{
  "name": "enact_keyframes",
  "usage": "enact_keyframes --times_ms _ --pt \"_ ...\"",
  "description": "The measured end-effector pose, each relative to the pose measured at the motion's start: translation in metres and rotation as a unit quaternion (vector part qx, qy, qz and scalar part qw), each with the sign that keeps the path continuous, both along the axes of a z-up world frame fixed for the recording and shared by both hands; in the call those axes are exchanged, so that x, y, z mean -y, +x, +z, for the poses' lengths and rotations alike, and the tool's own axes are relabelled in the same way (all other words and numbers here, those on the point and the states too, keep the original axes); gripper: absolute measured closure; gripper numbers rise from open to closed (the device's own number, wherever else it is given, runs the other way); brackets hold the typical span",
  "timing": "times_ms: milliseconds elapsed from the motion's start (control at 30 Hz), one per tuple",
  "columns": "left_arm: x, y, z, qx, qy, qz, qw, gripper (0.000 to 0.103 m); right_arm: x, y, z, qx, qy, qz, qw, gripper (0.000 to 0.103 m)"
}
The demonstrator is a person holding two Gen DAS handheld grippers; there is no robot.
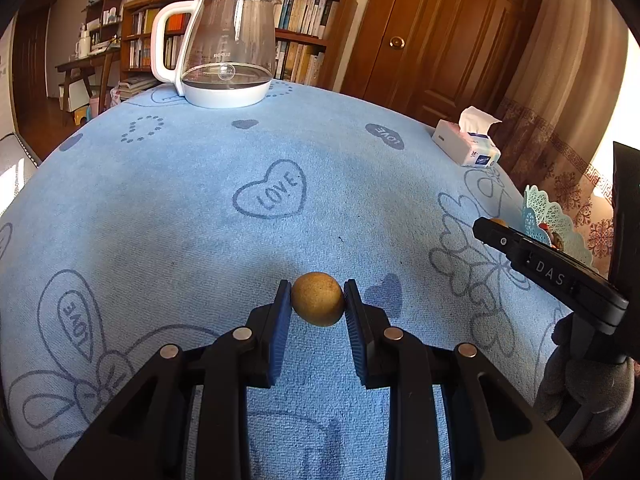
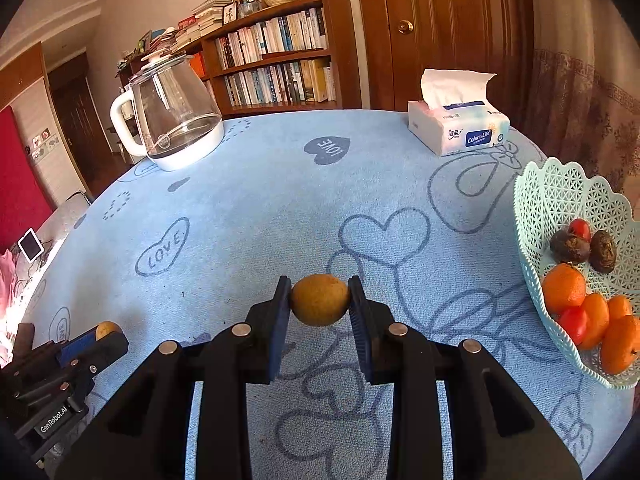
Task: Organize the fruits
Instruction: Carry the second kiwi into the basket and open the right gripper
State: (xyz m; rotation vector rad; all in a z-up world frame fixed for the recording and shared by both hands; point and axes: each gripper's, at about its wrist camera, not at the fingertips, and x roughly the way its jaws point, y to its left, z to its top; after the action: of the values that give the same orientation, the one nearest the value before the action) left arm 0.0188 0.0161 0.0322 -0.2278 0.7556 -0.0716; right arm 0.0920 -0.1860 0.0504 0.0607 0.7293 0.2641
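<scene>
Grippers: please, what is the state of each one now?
Left gripper: closed on a small brown fruit.
Right gripper: closed on another small brown fruit.

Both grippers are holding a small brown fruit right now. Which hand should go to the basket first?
Right. The right gripper, shut on its brown fruit, has the basket close on its right side. The left gripper, also shut on a brown fruit, sits farther away, with the right gripper between it and the basket.

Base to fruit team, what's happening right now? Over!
Left gripper shut on a brown fruit. Right gripper shut on another brown fruit. Basket at right, path open.
</scene>
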Motion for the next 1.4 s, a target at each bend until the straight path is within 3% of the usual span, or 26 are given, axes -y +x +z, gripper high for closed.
enact_keyframes --times_ms 400,633,900,1267,1333,1400 --pt "0.003 0.0 0.0 0.0 0.0 -0.003 1.0 0.076 0.081 0.002 0.031 0.031 0.05 -0.104 0.993 0.073" --pt "0.004 0.0 -0.001 -0.001 0.002 -0.006 1.0 0.076 0.125 0.013 0.03 0.021 0.068 -0.161 0.984 0.073" --pt "0.004 0.0 -0.001 -0.001 0.002 -0.007 1.0 0.076 0.143 0.031 0.015 -0.004 0.074 -0.192 0.979 0.073" --pt "0.005 0.0 -0.002 -0.001 0.002 -0.006 1.0 0.076 0.154 0.024 0.009 0.007 0.092 -0.218 0.972 0.07" --pt "0.005 0.0 -0.002 -0.001 0.001 -0.007 1.0 0.076 0.155 0.017 0.012 0.025 0.089 -0.227 0.97 0.058" --pt "0.005 0.001 -0.003 0.0 0.0 -0.009 1.0 0.076 0.156 0.009 0.017 0.046 0.083 -0.235 0.967 0.055"
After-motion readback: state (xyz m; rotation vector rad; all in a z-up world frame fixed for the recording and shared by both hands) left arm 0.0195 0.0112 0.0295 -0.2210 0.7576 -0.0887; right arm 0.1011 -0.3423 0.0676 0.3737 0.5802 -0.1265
